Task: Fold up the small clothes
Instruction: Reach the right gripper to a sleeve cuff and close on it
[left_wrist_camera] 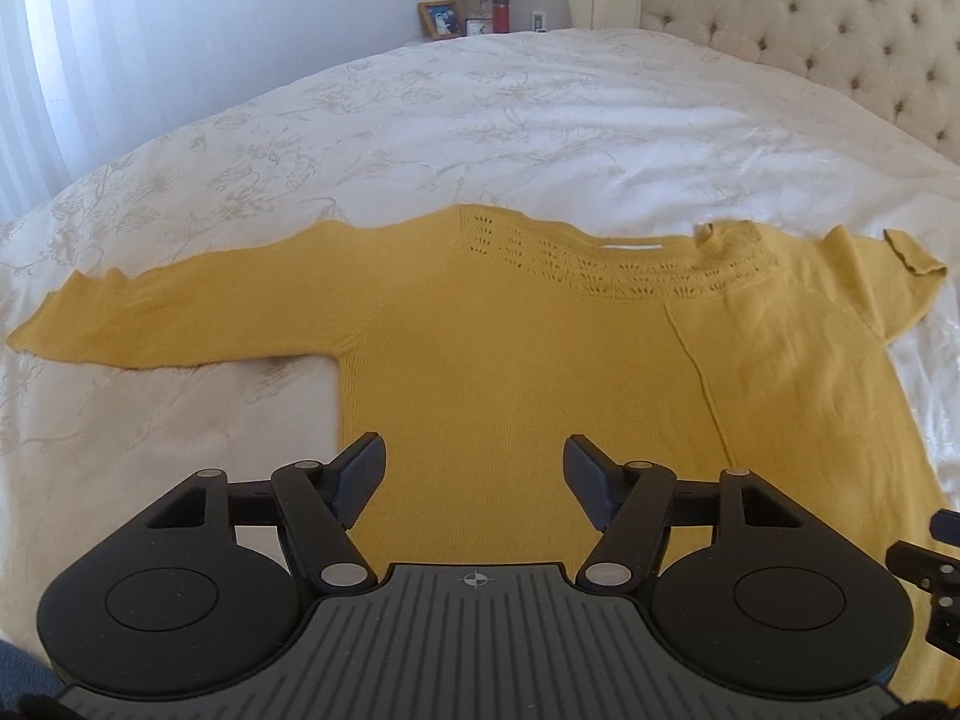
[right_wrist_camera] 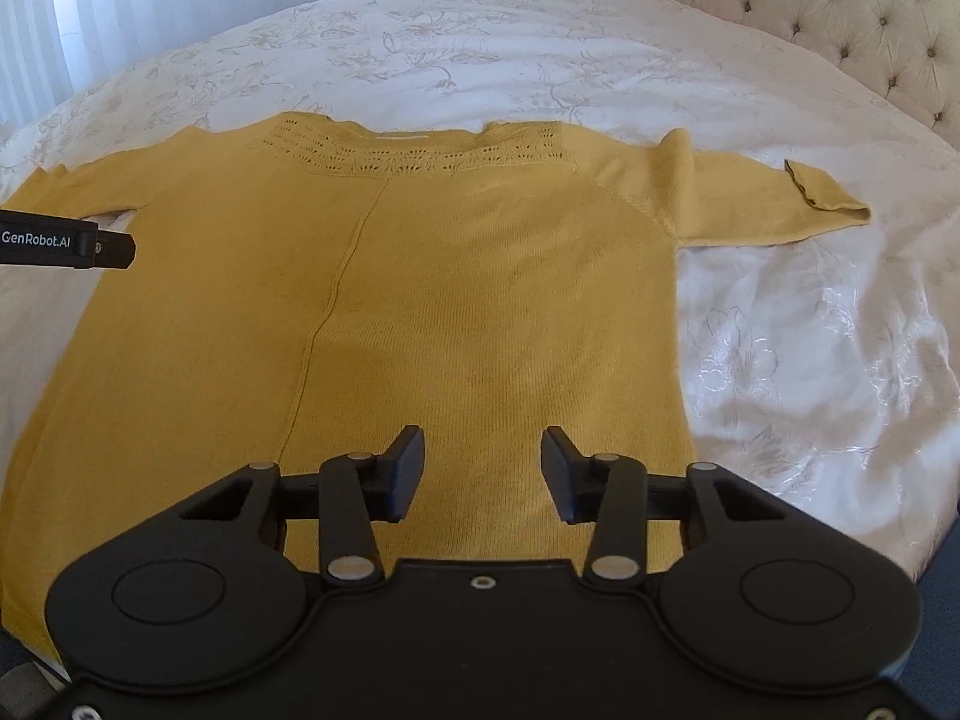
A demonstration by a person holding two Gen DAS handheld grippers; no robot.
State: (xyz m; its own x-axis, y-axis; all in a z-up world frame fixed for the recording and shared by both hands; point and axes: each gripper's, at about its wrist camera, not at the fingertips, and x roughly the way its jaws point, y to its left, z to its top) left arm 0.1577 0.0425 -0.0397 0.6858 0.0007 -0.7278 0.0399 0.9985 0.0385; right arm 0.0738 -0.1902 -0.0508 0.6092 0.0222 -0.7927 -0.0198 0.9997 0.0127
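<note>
Right view alone shows sweater's point(right_wrist_camera: 480, 300) right cuff point(right_wrist_camera: 831, 195).

White lettering reading "GenRobot.AI" runs along the black side of the left tool point(right_wrist_camera: 66, 246), which enters from the left edge of the right wrist view. No other text can be read in either view.

Left gripper point(left_wrist_camera: 474, 477): jaws spread wide, nothing between the pads, pointing forward and slightly down. Right gripper point(right_wrist_camera: 483, 471): jaws also apart, gap a bit narrower than the left's, nothing held, same forward-down tilt. Both side by side at about the same level; each shows at the edge of the other's wrist view.
</note>
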